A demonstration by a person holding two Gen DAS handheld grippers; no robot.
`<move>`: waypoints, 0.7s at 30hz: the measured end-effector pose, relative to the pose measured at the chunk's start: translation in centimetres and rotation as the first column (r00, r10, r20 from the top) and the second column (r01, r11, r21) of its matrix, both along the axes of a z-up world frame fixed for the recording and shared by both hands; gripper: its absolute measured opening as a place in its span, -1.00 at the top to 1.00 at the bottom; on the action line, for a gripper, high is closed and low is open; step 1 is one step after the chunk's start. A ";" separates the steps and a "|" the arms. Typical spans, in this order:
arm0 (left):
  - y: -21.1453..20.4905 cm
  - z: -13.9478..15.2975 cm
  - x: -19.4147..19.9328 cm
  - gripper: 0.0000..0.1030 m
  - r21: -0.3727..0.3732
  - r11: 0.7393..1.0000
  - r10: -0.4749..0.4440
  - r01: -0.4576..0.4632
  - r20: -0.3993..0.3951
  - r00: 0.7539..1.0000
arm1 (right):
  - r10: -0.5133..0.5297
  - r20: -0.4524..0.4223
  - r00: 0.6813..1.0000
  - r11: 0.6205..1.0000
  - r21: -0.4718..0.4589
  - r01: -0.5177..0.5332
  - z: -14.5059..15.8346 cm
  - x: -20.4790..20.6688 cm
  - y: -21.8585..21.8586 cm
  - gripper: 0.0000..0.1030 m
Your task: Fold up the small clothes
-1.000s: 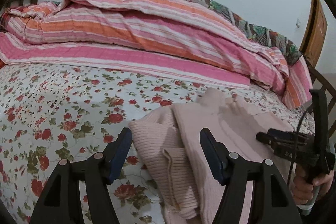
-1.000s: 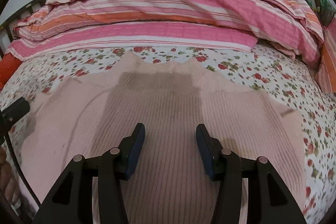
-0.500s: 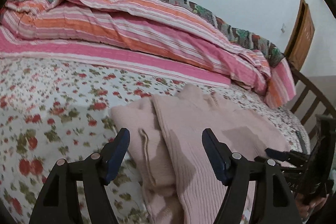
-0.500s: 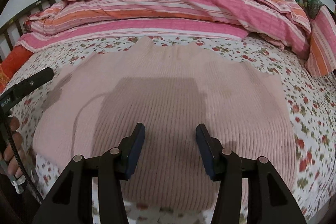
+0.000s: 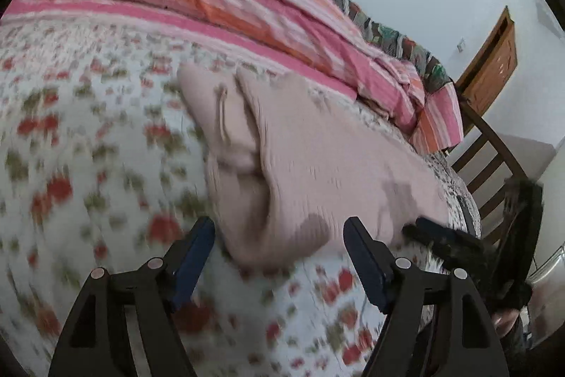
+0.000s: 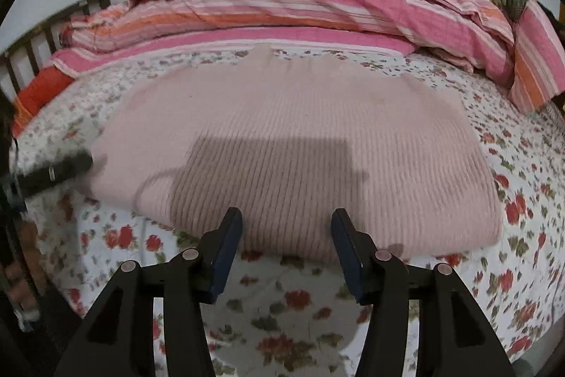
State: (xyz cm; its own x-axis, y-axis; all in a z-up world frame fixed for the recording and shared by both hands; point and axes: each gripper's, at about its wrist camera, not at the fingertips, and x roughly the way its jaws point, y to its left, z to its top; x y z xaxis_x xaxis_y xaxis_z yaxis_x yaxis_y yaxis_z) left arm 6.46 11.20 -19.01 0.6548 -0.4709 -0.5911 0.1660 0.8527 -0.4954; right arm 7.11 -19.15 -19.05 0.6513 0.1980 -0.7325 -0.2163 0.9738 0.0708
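A pale pink ribbed sweater (image 6: 293,136) lies folded flat on the floral bedsheet (image 6: 289,302). In the left wrist view the sweater (image 5: 317,158) shows a sleeve folded in along its left side. My left gripper (image 5: 280,228) hovers at the sweater's near left corner. Its jaws are opening, and the corner lies between them without the pads pressing it. My right gripper (image 6: 286,218) stands open at the near hem, nothing pinched. One left finger (image 6: 60,170) pokes in at the sweater's left edge. The right gripper (image 5: 441,237) shows dark and blurred beside the sweater.
A pink and orange striped quilt (image 6: 300,2) is piled along the back of the bed. An orange cushion (image 6: 39,90) and dark bed rails (image 6: 31,48) sit at the left. Wooden rails (image 5: 491,161) and a wooden door (image 5: 494,62) stand beyond the right side.
Both grippers have drawn back from over the sweater to its near edge, so bedsheet now shows under them. The left view has tilted and dipped, and its jaws stand slightly wider.
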 end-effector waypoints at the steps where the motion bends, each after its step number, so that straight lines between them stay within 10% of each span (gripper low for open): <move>1: -0.2 -0.4 -0.4 -0.43 0.000 1.000 0.013 -0.013 -0.010 1.000 | -0.004 0.002 1.000 1.000 0.015 0.004 0.3 0.0 -0.4 -0.01; 11: 0.0 -1.2 1.4 -0.38 -0.172 0.979 0.107 -0.108 -0.018 0.994 | -0.042 0.079 0.996 0.994 0.107 0.033 4.4 2.5 -4.1 -0.01; 21: -2.3 0.3 5.1 -0.13 -0.168 0.969 0.182 -0.180 -0.001 0.983 | -0.044 0.129 0.991 0.992 0.120 0.029 6.5 5.1 -6.6 -0.01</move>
State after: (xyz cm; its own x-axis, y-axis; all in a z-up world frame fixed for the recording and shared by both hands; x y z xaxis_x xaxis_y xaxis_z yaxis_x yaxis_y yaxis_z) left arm 11.51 8.90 -18.71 0.7461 -0.4349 -0.5042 0.0248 0.7749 -0.6316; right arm 12.22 -25.74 -12.60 0.7486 0.2518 -0.6133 -0.1955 0.9678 0.1587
